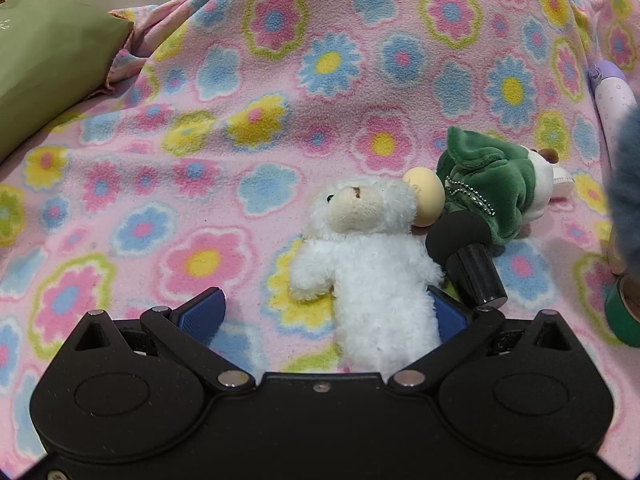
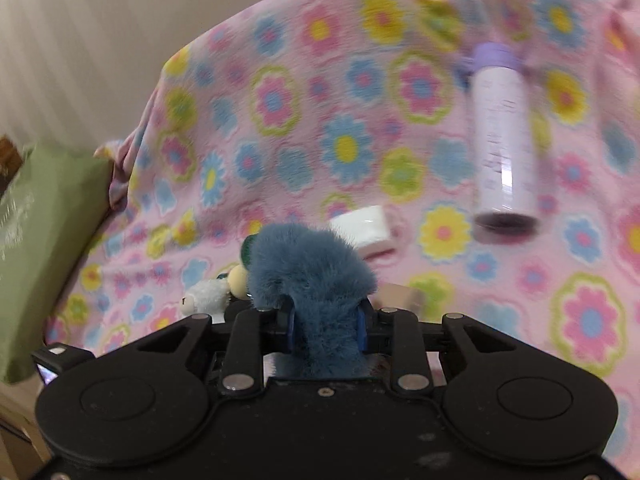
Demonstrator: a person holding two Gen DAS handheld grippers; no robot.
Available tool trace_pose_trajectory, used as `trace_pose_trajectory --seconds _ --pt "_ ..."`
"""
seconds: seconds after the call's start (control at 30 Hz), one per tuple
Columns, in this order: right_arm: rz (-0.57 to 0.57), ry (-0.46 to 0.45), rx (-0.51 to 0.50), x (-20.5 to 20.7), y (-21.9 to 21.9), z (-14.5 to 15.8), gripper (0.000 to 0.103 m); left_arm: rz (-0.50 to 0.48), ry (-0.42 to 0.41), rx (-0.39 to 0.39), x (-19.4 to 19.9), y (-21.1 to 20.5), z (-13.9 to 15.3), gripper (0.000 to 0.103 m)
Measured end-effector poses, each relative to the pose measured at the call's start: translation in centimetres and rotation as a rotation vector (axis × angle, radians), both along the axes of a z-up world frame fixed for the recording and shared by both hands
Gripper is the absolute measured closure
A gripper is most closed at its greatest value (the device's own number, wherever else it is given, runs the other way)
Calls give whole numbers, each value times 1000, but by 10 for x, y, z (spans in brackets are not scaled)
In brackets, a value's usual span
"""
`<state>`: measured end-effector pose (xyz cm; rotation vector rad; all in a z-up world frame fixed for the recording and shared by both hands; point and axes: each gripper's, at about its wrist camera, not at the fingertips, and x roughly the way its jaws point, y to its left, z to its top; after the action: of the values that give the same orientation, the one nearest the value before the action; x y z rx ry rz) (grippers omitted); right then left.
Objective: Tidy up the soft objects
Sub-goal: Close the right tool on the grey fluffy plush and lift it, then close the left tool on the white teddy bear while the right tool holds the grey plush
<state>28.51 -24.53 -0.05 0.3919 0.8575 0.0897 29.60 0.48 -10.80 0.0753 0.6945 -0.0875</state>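
A white plush lamb [image 1: 372, 268] lies on the flowered pink blanket [image 1: 160, 184], its body between the fingers of my left gripper [image 1: 324, 312]. That gripper is open: the lamb rests against the right blue pad [image 1: 450, 318] and the left pad stands apart from it. A green plush toy [image 1: 492, 184] lies just right of the lamb. My right gripper [image 2: 326, 322] is shut on a blue furry toy [image 2: 308, 276], held above the blanket. The blue toy's fur [image 1: 628, 184] shows at the right edge of the left wrist view. The lamb [image 2: 206, 294] appears small beneath it.
Beside the lamb lie a beige ball [image 1: 426, 200] and a black foam-tipped microphone [image 1: 468, 256]. A green tape roll [image 1: 622, 312], a lilac bottle [image 2: 502, 140] and a white packet [image 2: 366, 230] lie to the right. A green cushion [image 1: 44, 68] sits at the left.
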Motion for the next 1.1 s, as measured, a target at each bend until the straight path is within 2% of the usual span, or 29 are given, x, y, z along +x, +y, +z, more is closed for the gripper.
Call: trace_pose_trajectory --seconds 0.13,0.27,0.3,0.33,0.4,0.47,0.5,0.67,0.9,1.1 --pt "-24 72 60 -15 -26 -5 76 0 0 1 0 0 0 2" --pt "-128 110 -61 -24 -42 -20 70 1 0 2 0 0 0 2" --pt "-146 109 -88 -26 -44 -24 65 0 0 2 0 0 0 2" --pt "-156 99 -116 -29 -45 -25 60 1 0 3 0 0 0 2" --pt "-152 53 -158 -34 -39 -24 25 1 1 2 0 0 0 2" --pt "-126 -10 -200 -41 -29 -20 7 1 0 3 0 0 0 2" --pt "-108 -38 -225 -42 -23 -18 2 1 0 3 0 0 0 2" --pt "-46 -68 -407 -36 -1 -29 1 1 1 3 0 0 0 2" --pt "-89 14 -293 -17 -23 -56 2 1 3 1 0 0 0 2" --pt "-50 23 -329 -7 -13 -66 6 1 17 -12 2 1 0 2"
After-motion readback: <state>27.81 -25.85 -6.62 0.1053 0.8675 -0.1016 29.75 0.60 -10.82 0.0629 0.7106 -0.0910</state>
